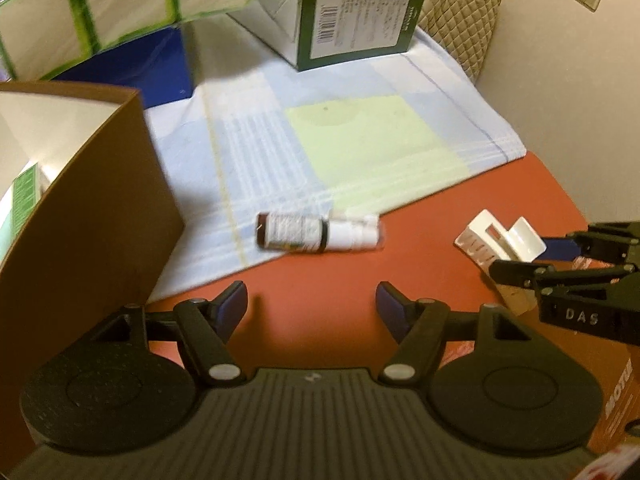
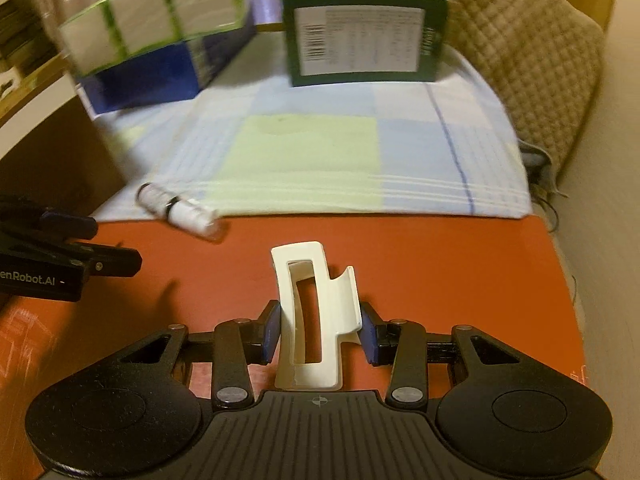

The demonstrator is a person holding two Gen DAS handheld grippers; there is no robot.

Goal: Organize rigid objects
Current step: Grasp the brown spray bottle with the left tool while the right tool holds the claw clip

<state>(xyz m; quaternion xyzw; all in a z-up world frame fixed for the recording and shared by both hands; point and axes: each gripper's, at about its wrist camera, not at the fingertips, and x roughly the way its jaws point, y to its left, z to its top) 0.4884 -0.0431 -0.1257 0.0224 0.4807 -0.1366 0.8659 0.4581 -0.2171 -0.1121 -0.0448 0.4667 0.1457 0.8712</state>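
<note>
My right gripper (image 2: 320,330) is shut on a white plastic hair claw clip (image 2: 310,312) and holds it above the red table top (image 2: 440,264). The clip (image 1: 500,236) and the right gripper (image 1: 532,262) also show at the right of the left wrist view. My left gripper (image 1: 312,304) is open and empty, just short of a small brown bottle with a white cap (image 1: 318,232). The bottle lies on its side across the edge of a checked cloth (image 1: 360,136). It also shows in the right wrist view (image 2: 180,206), with the left gripper (image 2: 80,248) at the left edge.
A brown cardboard box (image 1: 80,220) stands close at the left. A green and white carton (image 1: 352,16), a blue box (image 1: 140,68) and a row of green-edged white boxes (image 1: 100,8) stand at the back. A quilted chair back (image 2: 520,60) and a wall are at the right.
</note>
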